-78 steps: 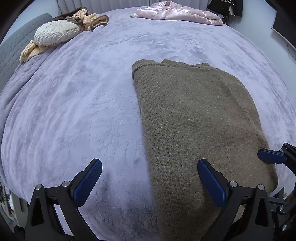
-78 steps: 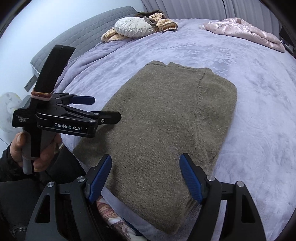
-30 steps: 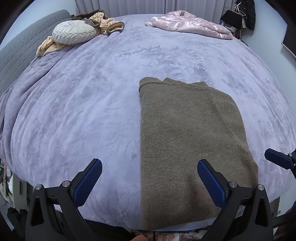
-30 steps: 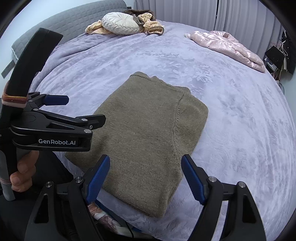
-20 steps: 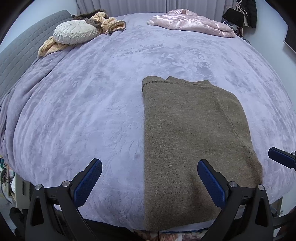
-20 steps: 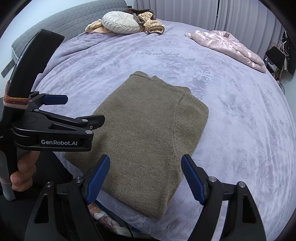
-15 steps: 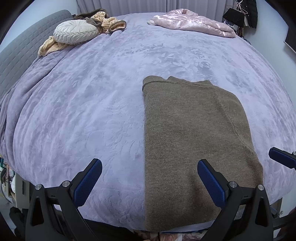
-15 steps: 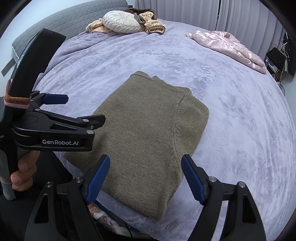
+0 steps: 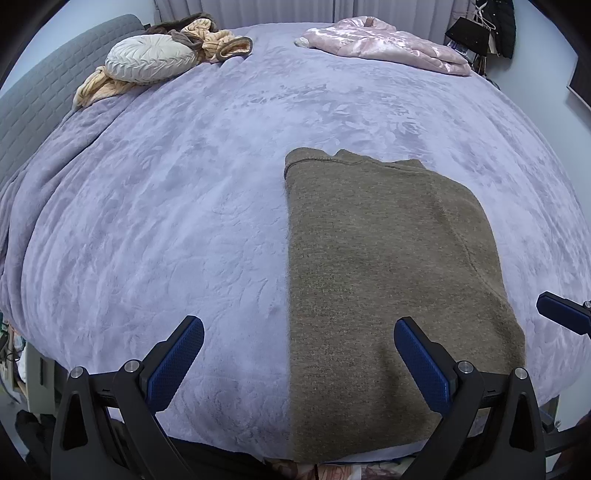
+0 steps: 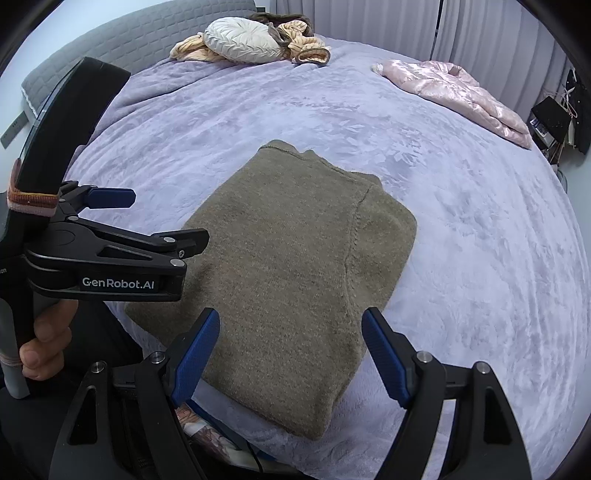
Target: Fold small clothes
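A folded olive-brown knit sweater point(image 9: 388, 277) lies flat near the front edge of the lilac bedspread point(image 9: 166, 221). My left gripper point(image 9: 297, 328) hovers open over the sweater's near left edge, holding nothing. In the right wrist view, the sweater point(image 10: 295, 258) lies ahead of my right gripper point(image 10: 291, 317), which is open and empty above its near end. In that view the left gripper point(image 10: 159, 218), held by a hand point(image 10: 44, 343), sits at the left, beside the sweater. One blue finger of the right gripper point(image 9: 561, 317) shows at the right edge of the left wrist view.
A pink satin garment point(image 9: 384, 48) lies at the bed's far right. A round white cushion point(image 9: 151, 62) and beige clothes point(image 9: 221, 40) sit at the far left by the grey headboard point(image 10: 147, 40). Dark bags point(image 9: 480, 29) hang past the bed. The bed's edge is just below the grippers.
Since the earliest frames both grippers have drawn back and up from the sweater, which now looks smaller. Over the last half second almost nothing has moved. Both stay open.
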### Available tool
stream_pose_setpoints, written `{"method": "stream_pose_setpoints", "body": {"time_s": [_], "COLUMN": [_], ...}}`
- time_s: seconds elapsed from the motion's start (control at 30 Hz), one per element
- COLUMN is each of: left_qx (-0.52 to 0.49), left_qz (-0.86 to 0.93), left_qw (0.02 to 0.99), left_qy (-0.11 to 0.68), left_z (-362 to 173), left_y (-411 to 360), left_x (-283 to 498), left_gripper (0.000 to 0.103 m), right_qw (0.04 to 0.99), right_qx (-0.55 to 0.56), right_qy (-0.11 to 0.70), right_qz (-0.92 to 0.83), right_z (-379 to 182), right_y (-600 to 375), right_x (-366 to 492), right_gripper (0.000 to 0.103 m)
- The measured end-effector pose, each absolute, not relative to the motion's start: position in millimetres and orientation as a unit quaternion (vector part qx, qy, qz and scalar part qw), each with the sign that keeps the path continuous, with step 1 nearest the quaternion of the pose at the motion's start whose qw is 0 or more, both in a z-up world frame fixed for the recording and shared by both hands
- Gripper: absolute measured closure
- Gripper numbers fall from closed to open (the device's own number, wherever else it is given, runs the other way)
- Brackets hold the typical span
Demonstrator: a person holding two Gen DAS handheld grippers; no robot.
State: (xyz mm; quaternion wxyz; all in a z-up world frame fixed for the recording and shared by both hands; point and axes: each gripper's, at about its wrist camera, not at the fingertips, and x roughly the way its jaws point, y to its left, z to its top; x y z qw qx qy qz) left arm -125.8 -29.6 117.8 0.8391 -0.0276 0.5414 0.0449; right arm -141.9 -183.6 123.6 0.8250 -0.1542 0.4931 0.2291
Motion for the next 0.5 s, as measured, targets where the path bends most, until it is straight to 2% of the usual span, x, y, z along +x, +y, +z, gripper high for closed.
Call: {"method": "stream_pose_setpoints", "body": {"time_s": [0.5], "left_qx": [-0.031], "left_qz": [0.053], "left_qw": [0.84], "left_qy": [0.539], "left_z": [118.4], "left_y": [-25.0], "left_x": [-127.0], "left_gripper": [0.0], "right_qw": [0.824], "right_qx": [-0.159], "right_qy": [0.491], "right_qz": [0.232], "right_z": [125.3], "right_y": [-181.3], "right_x": [-141.3], "right_gripper": [0.021]}}
